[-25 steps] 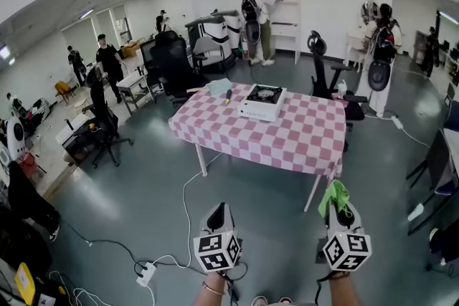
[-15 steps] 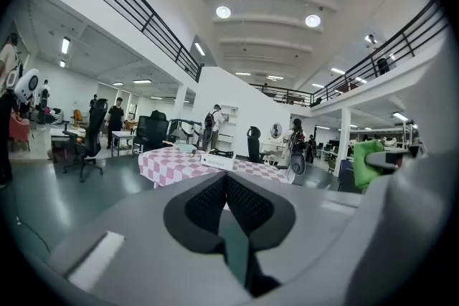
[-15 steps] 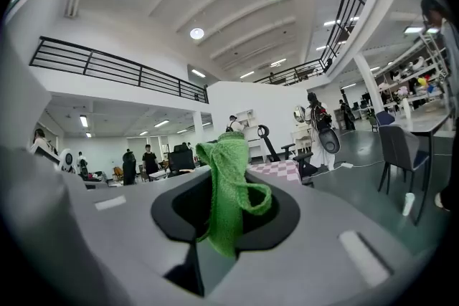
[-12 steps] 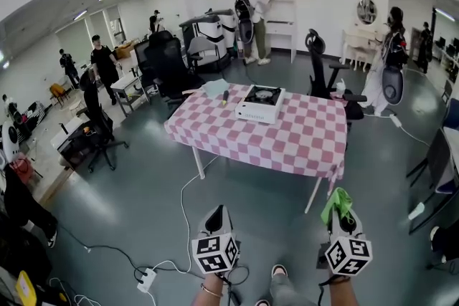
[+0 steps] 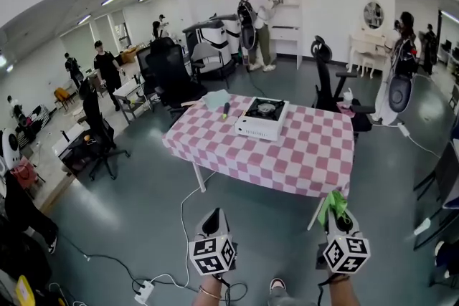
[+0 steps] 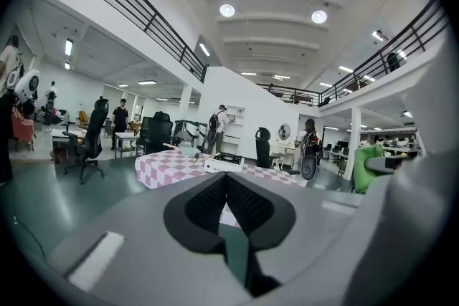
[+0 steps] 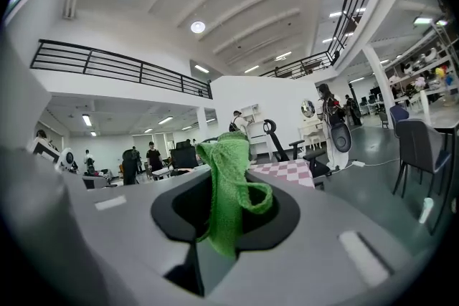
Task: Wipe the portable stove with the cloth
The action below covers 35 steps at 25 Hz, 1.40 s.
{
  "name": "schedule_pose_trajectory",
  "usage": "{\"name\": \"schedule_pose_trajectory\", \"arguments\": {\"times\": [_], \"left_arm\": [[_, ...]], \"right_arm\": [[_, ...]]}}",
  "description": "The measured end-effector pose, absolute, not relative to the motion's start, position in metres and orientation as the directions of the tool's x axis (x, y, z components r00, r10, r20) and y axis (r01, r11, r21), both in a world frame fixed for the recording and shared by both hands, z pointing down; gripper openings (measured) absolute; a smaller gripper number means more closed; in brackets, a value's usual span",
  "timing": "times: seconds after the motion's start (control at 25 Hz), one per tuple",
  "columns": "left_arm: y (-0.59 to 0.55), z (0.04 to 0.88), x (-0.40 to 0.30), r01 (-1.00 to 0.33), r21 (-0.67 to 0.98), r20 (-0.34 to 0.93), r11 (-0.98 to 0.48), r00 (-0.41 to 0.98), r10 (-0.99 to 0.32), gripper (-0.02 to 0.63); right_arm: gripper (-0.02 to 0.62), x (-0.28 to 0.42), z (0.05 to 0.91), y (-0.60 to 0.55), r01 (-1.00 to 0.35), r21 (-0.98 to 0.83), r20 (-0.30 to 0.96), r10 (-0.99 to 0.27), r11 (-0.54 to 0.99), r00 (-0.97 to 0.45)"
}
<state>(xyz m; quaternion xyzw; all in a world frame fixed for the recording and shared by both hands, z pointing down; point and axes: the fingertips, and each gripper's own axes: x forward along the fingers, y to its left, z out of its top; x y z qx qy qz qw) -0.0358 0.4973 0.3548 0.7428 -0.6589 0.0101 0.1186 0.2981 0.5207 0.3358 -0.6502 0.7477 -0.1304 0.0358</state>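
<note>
The white portable stove (image 5: 261, 118) with a black top sits on the far side of the pink-checked table (image 5: 287, 154); in the left gripper view the stove (image 6: 222, 164) shows small ahead. My right gripper (image 5: 334, 211) is shut on the green cloth (image 5: 332, 203), which sticks up between its jaws, seen close as the cloth (image 7: 228, 186) in the right gripper view. My left gripper (image 5: 214, 217) is shut with nothing in it. Both are held low over the floor, well short of the table.
A teal cloth (image 5: 217, 94) and a small dark tool (image 5: 226, 110) lie on the table's far left. Black office chairs (image 5: 172, 72) stand behind it, another chair (image 5: 326, 82) at its right. White cables and a power strip (image 5: 144, 292) cross the floor. People stand around the hall.
The table and stove have come a little closer and larger in view. Both grippers keep their hold and stay low in front of me.
</note>
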Motion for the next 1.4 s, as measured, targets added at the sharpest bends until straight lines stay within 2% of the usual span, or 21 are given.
{"name": "schedule_pose_trajectory", "arguments": {"times": [0.76,1.08,1.4], "left_arm": [[0.333,0.354,0.008,-0.987,0.140,0.179,-0.084,0.108,-0.978,0.000],[0.295,0.367,-0.003,-0.987,0.142,0.207,-0.073,0.102,-0.973,0.000],[0.205,0.372,-0.023,-0.982,0.154,0.189,-0.113,0.142,-0.972,0.000]], "right_arm": [[0.083,0.349,0.344,0.341,-0.944,-0.294,0.114,-0.975,0.152,-0.193],[0.083,0.351,0.371,0.310,-0.936,-0.337,0.180,-0.969,0.102,-0.170],[0.083,0.330,0.371,0.235,-0.936,-0.344,0.169,-0.977,0.068,-0.133]]}}
